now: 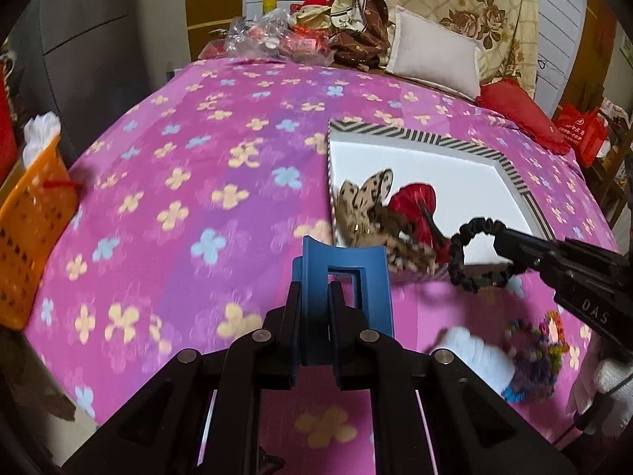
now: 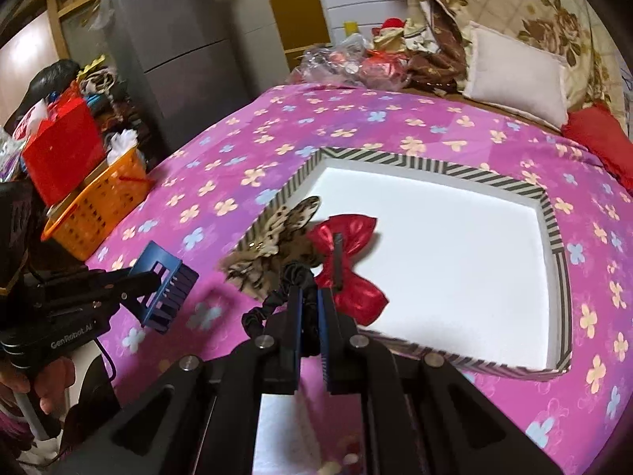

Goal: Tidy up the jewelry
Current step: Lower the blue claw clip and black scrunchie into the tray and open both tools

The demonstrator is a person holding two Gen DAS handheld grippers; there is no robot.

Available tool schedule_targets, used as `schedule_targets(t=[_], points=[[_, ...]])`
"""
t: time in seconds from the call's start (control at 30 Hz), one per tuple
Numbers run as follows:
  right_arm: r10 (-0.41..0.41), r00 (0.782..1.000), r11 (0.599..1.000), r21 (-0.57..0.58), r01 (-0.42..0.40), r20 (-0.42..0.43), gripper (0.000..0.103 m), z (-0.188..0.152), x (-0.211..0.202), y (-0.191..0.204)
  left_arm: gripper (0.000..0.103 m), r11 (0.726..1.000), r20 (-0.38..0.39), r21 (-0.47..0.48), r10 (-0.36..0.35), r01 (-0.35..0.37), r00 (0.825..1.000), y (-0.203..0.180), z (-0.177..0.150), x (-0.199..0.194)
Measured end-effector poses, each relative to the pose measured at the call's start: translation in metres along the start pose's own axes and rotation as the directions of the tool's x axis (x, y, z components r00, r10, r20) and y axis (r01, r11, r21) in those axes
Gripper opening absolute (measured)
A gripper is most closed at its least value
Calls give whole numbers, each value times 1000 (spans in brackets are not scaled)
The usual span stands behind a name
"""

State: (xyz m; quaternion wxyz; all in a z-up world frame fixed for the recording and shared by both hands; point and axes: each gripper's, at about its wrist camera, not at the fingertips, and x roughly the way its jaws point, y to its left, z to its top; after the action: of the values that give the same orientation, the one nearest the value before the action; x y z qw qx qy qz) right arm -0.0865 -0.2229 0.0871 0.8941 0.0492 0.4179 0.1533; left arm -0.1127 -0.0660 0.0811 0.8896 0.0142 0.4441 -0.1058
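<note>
A shallow white box (image 1: pixel 455 174) (image 2: pixel 455 245) with a black-and-white striped rim lies on the pink flowered bed. Inside its near left corner lie a leopard-print bow (image 1: pixel 368 202) (image 2: pixel 285 229) and a red bow clip (image 1: pixel 415 206) (image 2: pixel 348 261). My left gripper (image 1: pixel 314 289) (image 2: pixel 152 277) is shut on a blue claw hair clip (image 1: pixel 344 277) (image 2: pixel 166 285), held above the bed left of the box. My right gripper (image 2: pixel 308 297) (image 1: pixel 502 249) is shut on a black scrunchie (image 1: pixel 470 253) (image 2: pixel 277 304) over the box's near edge.
A multicoloured beaded item (image 1: pixel 538 352) and a white object (image 1: pixel 474 348) lie on the bed near the box. An orange basket (image 1: pixel 31 233) (image 2: pixel 99 206) stands off the bed's left edge. Pillows (image 1: pixel 435 55) and bags crowd the far end.
</note>
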Motion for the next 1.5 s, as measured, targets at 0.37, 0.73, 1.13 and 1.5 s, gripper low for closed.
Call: schedule_targets(t=[0.37,0.73,1.13,1.5], points=[[-17,1000,999,49,16,9,8,27,18,-26,14,1000,33,29,9,-10,999,-14,48,22],[-38,999,989,143,39,-13,8,77,60,-60,14,993,-21,-55,-104,103,994,-23,112,76],[-31,993,961,269,61,-115,9,79,132,-99,14,997,-107,-75,-40,32,993,-31,129,154],[10,997,947,320,14,-73,44,68,105,-104,35,994,-80,-90,-77,69,994,-25,132,144]])
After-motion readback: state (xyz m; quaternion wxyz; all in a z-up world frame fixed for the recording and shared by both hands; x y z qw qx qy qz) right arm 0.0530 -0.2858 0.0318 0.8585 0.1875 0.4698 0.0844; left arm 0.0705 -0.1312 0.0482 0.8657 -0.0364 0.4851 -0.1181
